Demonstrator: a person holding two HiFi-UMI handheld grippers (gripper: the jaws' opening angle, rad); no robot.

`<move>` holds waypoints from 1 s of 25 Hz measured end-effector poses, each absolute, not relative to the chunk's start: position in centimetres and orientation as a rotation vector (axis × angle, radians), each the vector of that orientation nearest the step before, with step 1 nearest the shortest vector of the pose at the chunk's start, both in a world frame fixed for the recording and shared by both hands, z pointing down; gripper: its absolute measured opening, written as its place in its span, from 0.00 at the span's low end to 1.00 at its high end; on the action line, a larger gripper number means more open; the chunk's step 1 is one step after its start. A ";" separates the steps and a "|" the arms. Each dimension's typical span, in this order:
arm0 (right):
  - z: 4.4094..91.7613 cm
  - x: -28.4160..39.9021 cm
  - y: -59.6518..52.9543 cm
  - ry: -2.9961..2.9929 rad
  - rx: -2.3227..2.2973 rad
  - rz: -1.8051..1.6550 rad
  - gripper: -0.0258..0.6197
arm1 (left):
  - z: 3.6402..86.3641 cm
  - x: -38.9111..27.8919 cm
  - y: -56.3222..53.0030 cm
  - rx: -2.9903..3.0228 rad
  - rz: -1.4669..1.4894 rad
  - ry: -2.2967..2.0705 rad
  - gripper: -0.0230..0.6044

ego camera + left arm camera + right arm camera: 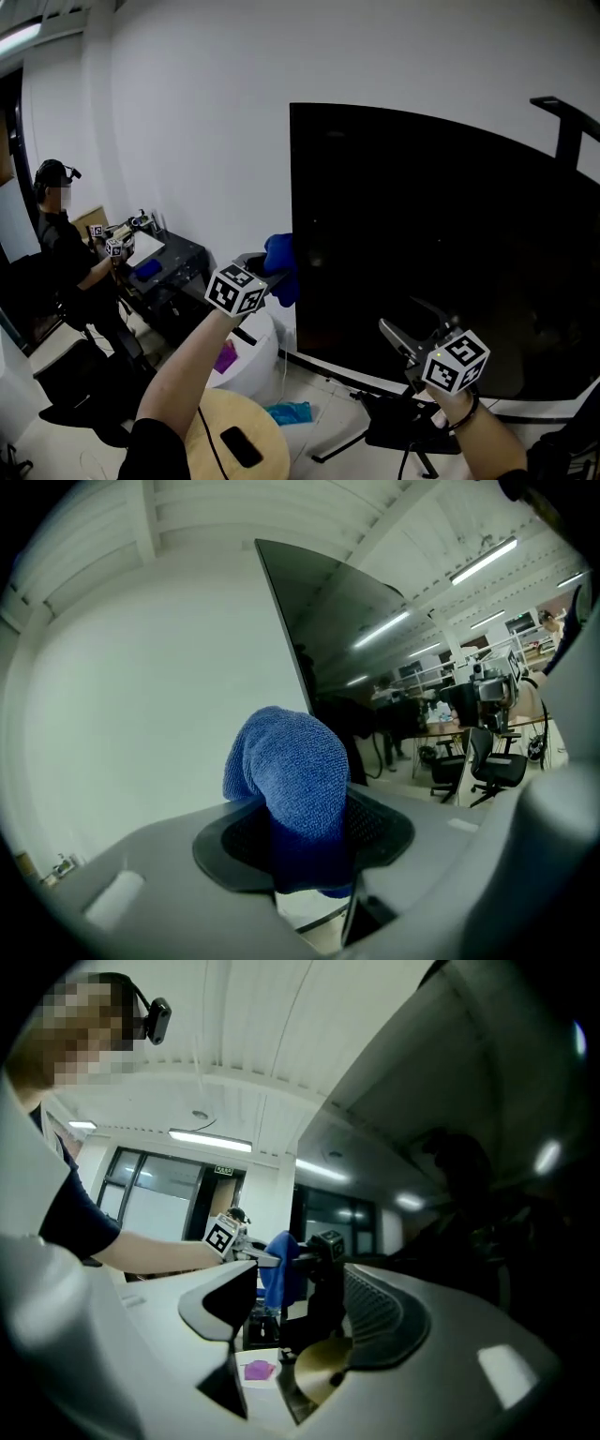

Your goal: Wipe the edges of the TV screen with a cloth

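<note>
A large dark TV screen (pixel 441 244) stands against the white wall. In the head view my left gripper (pixel 272 270) is raised at the screen's left edge, shut on a bunched blue cloth (pixel 280 267). In the left gripper view the cloth (pixel 291 771) bulges out from between the jaws, just beside the TV's left edge (pixel 292 663). My right gripper (pixel 401 316) hangs in front of the screen's lower part, open, with nothing between its jaws. The right gripper view looks sideways along the screen and shows the cloth (pixel 278 1274) and the left gripper's marker cube (pixel 218 1237) beyond its own jaws (pixel 291 1297).
A round wooden table (pixel 211 422) carrying a black phone (pixel 242 446) is below my left arm. A white bin (pixel 251 361) and the TV stand's black base (pixel 403 431) sit on the floor. Another person (pixel 66 248) works at a desk at the far left.
</note>
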State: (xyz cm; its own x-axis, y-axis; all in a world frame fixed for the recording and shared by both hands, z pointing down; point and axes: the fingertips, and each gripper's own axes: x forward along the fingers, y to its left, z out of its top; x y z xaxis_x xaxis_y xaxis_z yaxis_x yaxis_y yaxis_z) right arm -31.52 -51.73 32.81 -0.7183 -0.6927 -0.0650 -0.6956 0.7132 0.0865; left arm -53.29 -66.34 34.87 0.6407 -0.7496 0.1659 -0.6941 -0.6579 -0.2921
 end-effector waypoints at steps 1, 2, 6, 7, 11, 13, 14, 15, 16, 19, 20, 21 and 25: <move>31.9 -31.3 -51.8 2.874 -1.176 0.188 0.50 | 33.5 -53.4 -66.4 -2.663 -0.391 1.180 0.31; 31.1 -31.1 -51.8 2.863 -1.178 0.199 0.49 | 32.1 -53.4 -66.4 -2.666 -0.377 1.173 0.31; 27.9 -30.2 -52.2 2.805 -1.172 0.181 0.49 | 26.4 -53.5 -66.2 -2.603 -0.372 1.146 0.31; 27.1 -30.0 -52.4 2.796 -1.177 0.194 0.48 | 24.9 -53.5 -66.0 -2.574 -0.378 1.143 0.31; 24.3 -29.4 -52.4 2.773 -1.204 0.292 0.47 | 19.7 -53.6 -65.7 -2.501 -0.366 1.138 0.31; 22.7 -29.1 -52.3 2.760 -1.206 0.334 0.47 | 17.4 -53.5 -65.7 -2.476 -0.368 1.137 0.31; 21.9 -29.0 -52.2 2.753 -1.207 0.350 0.47 | 16.4 -53.5 -65.6 -2.459 -0.380 1.136 0.31; 21.1 -28.9 -52.2 2.747 -1.207 0.366 0.47 | 15.5 -53.4 -65.6 -2.441 -0.392 1.135 0.31; 20.3 -28.8 -52.0 2.740 -1.208 0.383 0.47 | 14.7 -53.5 -65.5 -2.428 -0.400 1.133 0.31; 18.3 -28.8 -51.4 2.721 -1.204 0.425 0.47 | 12.2 -53.6 -65.4 -2.415 -0.391 1.131 0.31; 17.7 -28.8 -51.2 2.714 -1.201 0.437 0.47 | 11.4 -53.7 -65.3 -2.415 -0.382 1.131 0.31; 17.2 -28.8 -50.9 2.707 -1.199 0.449 0.47 | 10.6 -53.8 -65.3 -2.414 -0.374 1.132 0.31; 14.6 -28.7 -49.9 2.682 -1.198 0.520 0.47 | 7.1 -53.9 -65.2 -2.397 -0.350 1.141 0.31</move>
